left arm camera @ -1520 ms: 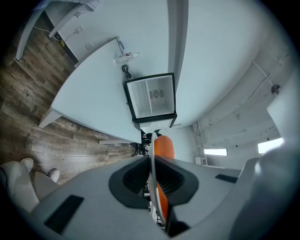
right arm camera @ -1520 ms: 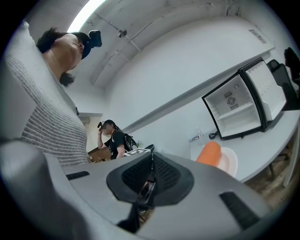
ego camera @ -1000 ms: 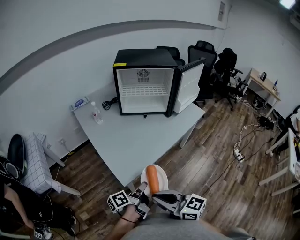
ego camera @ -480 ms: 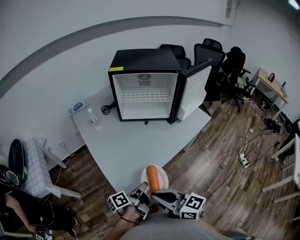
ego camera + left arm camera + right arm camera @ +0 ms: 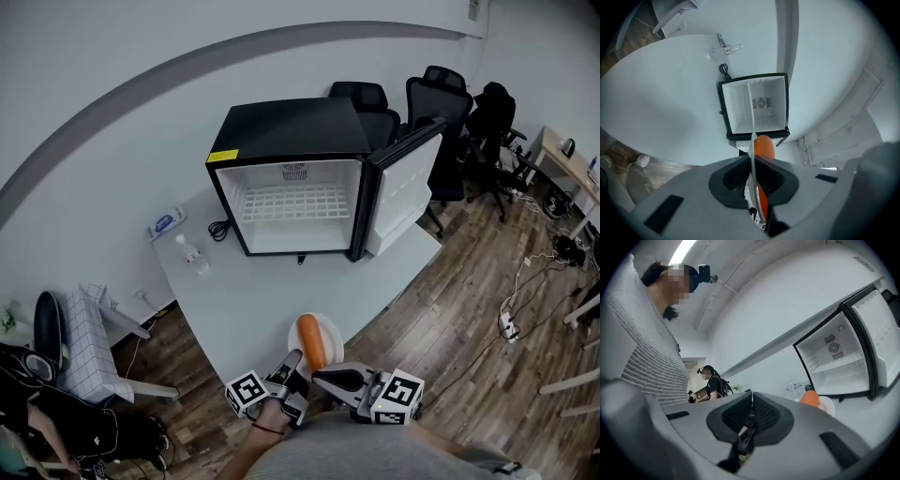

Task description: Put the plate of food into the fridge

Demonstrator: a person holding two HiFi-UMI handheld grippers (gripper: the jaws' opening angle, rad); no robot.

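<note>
Both grippers and the plate have come closer to the fridge than a second ago, and the fridge now looks larger in the head view.

Your left gripper (image 5: 292,363) is clamped on the near rim of the plate (image 5: 329,329). In the left gripper view the plate (image 5: 751,144) runs edge-on between the two pads of the left gripper (image 5: 752,161), which are closed onto it. The orange food (image 5: 311,341) lies along the plate, pointing toward the fridge. Your right gripper (image 5: 324,377) sits just beside the left one, on the side away from the fridge. Its jaws are pressed together with nothing between them, as the right gripper (image 5: 751,402) shows in its own view.

The plate is over the edge of the table (image 5: 251,292) farthest from the fridge, well short of the opening.

On the far side of the table the fridge (image 5: 286,131) stands with its door (image 5: 405,192) swung wide to the right. Its white shelf (image 5: 295,202) is bare. A bottle (image 5: 193,256) lies on the table just left of the fridge. Dark chairs (image 5: 442,94) stand behind the fridge, to its right.
</note>
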